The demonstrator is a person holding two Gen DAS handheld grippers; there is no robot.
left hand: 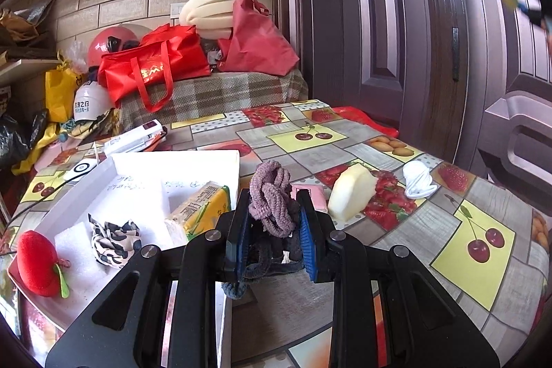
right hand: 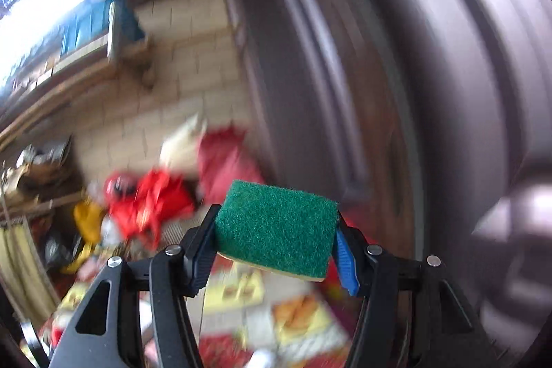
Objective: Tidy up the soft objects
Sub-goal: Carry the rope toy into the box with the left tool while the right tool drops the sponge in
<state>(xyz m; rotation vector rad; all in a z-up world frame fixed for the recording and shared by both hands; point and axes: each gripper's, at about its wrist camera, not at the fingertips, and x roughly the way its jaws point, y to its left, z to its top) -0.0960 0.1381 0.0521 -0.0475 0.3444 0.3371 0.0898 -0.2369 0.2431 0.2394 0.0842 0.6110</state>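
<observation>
I have the left gripper (left hand: 274, 223) pinching a bundle of knitted hair ties (left hand: 272, 199), mauve loops on top and darker ones below, held just above the near part of the worktop (left hand: 431, 230) beside the white tray (left hand: 207, 161). My right gripper (right hand: 276, 230) is clamped on a green scouring sponge (right hand: 276, 226), its pale underside just showing, and it is raised well clear of the worktop with the room behind it blurred. As I judge it, the sorting is partly done: the tray, at the worktop's left edge, already holds a red plush apple (left hand: 36, 264), a leopard-print scrunchie (left hand: 115, 240) and a yellow-green packet (left hand: 203, 206). Still lying loose toward the right edge are a pale foam wedge (left hand: 352, 192), a pink pad (left hand: 315, 195) partly hidden behind my gripper, and a crumpled white cloth (left hand: 419, 180). So two things are in hand and at least three remain out, assuming everything soft belongs in that tray. I cannot tell from here which compartment the hair ties or the sponge should go into.
</observation>
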